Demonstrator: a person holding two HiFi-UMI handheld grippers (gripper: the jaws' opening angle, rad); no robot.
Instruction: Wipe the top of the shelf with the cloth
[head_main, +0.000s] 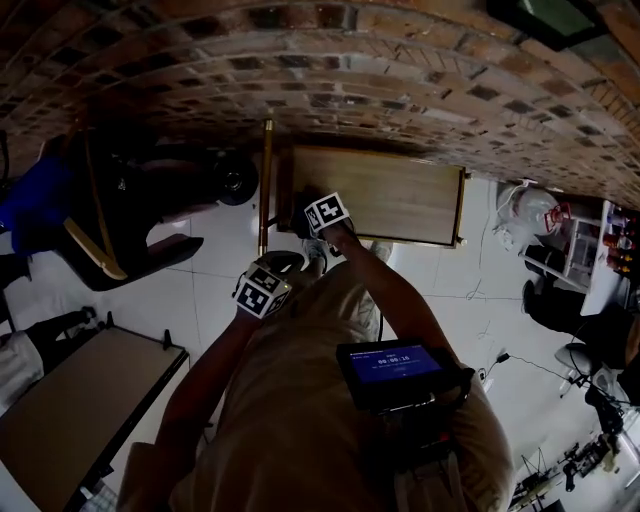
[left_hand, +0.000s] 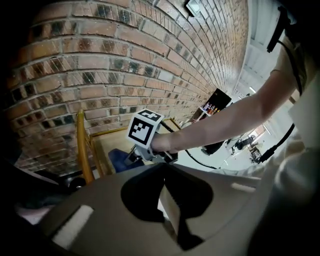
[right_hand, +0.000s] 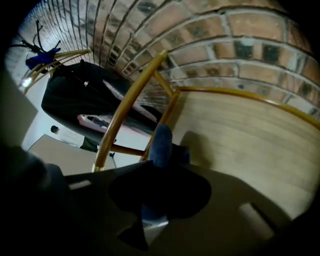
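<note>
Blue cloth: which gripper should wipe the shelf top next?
Right, probably. The right gripper is shut on the blue cloth, right at the wooden shelf top. The left gripper is shut on nothing and sits back from it.

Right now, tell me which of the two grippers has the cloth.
The right gripper: the blue cloth is pinched between its jaws, at the edge of the wooden shelf top. The left gripper has its jaws shut on nothing.
</note>
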